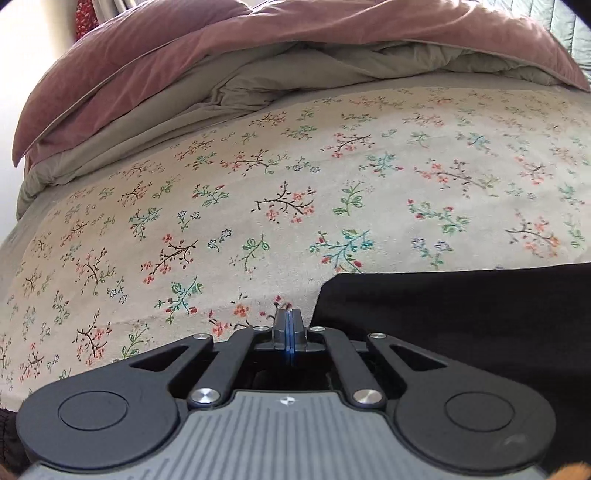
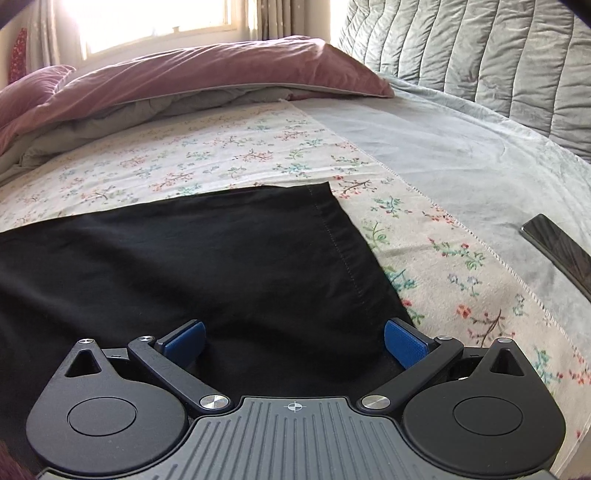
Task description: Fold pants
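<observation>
The black pants (image 2: 192, 266) lie flat on a floral sheet (image 2: 207, 162) on the bed. A stitched hem (image 2: 343, 251) runs along their right edge. My right gripper (image 2: 293, 339) is open, just above the pants near that hem, with its blue pads (image 2: 400, 341) wide apart and empty. In the left wrist view the pants (image 1: 461, 317) fill the lower right. My left gripper (image 1: 290, 317) is shut with its pads pressed together, over the floral sheet (image 1: 258, 206) just left of the pants' edge, and holds nothing that I can see.
A mauve and grey duvet (image 1: 207, 62) is bunched at the back of the bed. A grey blanket (image 2: 461, 155) covers the right side, with a dark flat phone-like object (image 2: 557, 251) on it. A quilted headboard (image 2: 480, 48) and a window (image 2: 147, 18) stand behind.
</observation>
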{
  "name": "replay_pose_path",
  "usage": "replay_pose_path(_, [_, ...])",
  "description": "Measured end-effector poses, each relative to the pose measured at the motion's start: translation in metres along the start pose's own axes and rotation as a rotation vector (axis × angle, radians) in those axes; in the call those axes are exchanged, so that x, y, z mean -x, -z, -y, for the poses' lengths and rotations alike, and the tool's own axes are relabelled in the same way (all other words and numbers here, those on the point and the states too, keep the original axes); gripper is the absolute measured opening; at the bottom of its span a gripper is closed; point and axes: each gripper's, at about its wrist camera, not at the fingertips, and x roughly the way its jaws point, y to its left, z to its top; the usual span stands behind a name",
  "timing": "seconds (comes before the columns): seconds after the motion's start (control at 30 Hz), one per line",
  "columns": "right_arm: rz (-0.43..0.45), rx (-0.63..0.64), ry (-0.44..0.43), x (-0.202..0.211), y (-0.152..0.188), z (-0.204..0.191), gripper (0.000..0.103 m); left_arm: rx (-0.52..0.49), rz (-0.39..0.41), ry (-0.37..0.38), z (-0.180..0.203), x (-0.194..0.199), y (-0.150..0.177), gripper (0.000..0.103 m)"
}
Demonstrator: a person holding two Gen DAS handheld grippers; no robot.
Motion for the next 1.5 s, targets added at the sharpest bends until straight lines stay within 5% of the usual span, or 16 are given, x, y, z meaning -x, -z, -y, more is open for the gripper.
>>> replay_pose_path(0.37, [0.048, 0.016, -0.074, -0.025, -0.075, 0.034, 0.096, 0.054, 0.024, 0.076, -0.007, 0.010, -0.003, 0.020])
replay_pose_path(0.53, [0.017, 0.071, -0.075, -0.059, -0.100, 0.037, 0.064, 0.024, 0.017, 0.044, 0.002, 0.000, 0.002, 0.015])
replay_pose_path(0.67, [-0.036, 0.162, -0.090, -0.078, -0.097, 0.023, 0.005, 0.030, 0.027, 0.029, 0.003, 0.002, 0.004, 0.013])
replay_pose_path(0.73, [-0.020, 0.214, -0.065, -0.079, -0.094, 0.016, 0.001, 0.010, 0.042, 0.016, 0.006, 0.005, 0.003, 0.013])
replay_pose_path(1.0, [0.063, 0.263, -0.028, -0.069, -0.107, 0.011, 0.000, 0.033, 0.085, -0.007, 0.005, 0.012, 0.004, 0.013])
replay_pose_path(1.13, [-0.022, 0.259, 0.020, -0.094, -0.099, 0.011, 0.000, 0.037, 0.083, -0.005, 0.007, 0.017, 0.010, 0.014])
replay_pose_path(1.27, [0.014, 0.253, 0.067, -0.094, -0.091, 0.006, 0.008, 0.080, 0.111, -0.026, -0.007, 0.043, 0.015, 0.021])
replay_pose_path(1.37, [0.065, 0.237, 0.065, -0.067, -0.092, 0.002, 0.019, 0.059, 0.139, -0.078, -0.014, 0.071, 0.028, 0.022])
replay_pose_path(1.43, [0.142, 0.178, 0.033, -0.035, -0.090, -0.001, 0.038, 0.039, 0.148, -0.069, -0.014, 0.087, 0.042, 0.028])
replay_pose_path(1.5, [0.190, 0.131, -0.026, -0.005, -0.082, -0.009, 0.069, 0.032, 0.148, -0.052, -0.013, 0.099, 0.060, 0.034])
